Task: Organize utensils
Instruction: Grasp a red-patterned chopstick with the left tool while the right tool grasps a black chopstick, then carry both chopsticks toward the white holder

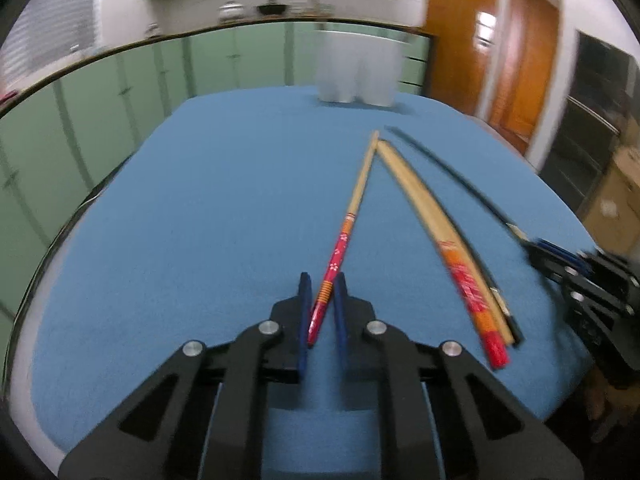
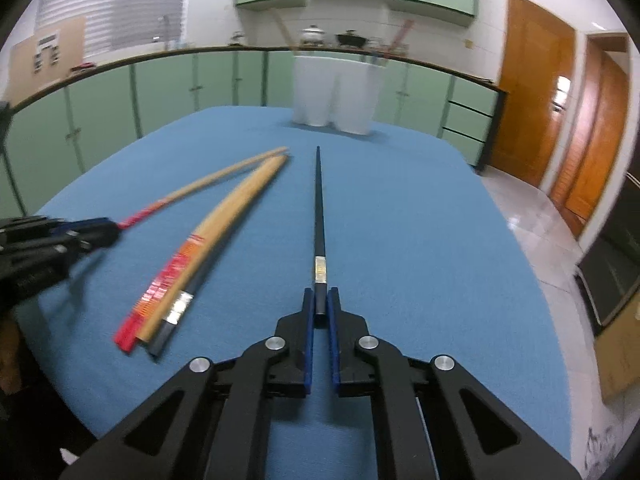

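Blue cloth (image 2: 400,240) over table, green cabinets (image 2: 168,84) behind, wooden doors (image 2: 532,100) right. Left gripper (image 1: 322,292) clenched on red chopstick (image 1: 340,248); right gripper (image 2: 320,304) clenched on black chopstick (image 2: 319,208).

Chopsticks (image 2: 168,280) on table (image 2: 400,240), holder (image 2: 336,92) behind

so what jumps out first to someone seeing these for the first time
Each gripper is closed on one chopstick: the left gripper on a red-handled chopstick, the right gripper on a black chopstick. A loose chopstick bundle lies between them on the blue tablecloth, with white holders at the far edge.
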`<state>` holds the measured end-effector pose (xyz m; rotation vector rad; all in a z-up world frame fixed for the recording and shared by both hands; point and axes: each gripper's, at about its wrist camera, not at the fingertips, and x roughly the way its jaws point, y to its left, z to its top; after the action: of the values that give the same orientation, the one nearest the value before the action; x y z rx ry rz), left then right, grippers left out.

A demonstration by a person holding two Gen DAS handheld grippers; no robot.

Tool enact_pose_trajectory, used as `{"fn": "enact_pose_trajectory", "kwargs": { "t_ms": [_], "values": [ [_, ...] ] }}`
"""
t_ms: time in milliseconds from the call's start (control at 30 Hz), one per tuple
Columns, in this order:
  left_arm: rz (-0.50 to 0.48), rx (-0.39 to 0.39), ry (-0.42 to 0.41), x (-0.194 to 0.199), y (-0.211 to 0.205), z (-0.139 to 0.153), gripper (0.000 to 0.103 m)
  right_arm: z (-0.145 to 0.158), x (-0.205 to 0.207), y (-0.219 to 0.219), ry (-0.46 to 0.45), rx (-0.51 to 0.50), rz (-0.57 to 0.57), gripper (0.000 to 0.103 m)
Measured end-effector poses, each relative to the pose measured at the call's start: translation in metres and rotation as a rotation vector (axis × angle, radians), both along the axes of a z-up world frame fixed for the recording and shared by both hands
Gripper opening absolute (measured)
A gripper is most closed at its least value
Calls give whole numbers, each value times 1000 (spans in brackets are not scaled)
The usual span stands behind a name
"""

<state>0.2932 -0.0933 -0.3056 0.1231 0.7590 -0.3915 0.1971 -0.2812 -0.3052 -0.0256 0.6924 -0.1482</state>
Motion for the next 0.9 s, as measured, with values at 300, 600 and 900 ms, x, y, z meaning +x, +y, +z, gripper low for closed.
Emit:
{"fn": "enact_pose_trajectory", "kwargs": {
  "t_ms": [300, 600, 900],
  "values": [
    [98, -18, 51, -14, 23, 6, 24, 3, -29, -12, 9, 18, -21, 7],
    [-55, -40, 42, -16, 24, 6, 6, 2, -26, -12, 2, 17, -11, 7],
    [-31, -124, 15, -26, 31, 50, 5, 48, -46, -17, -37, 101, -9, 7]
  ]
}}
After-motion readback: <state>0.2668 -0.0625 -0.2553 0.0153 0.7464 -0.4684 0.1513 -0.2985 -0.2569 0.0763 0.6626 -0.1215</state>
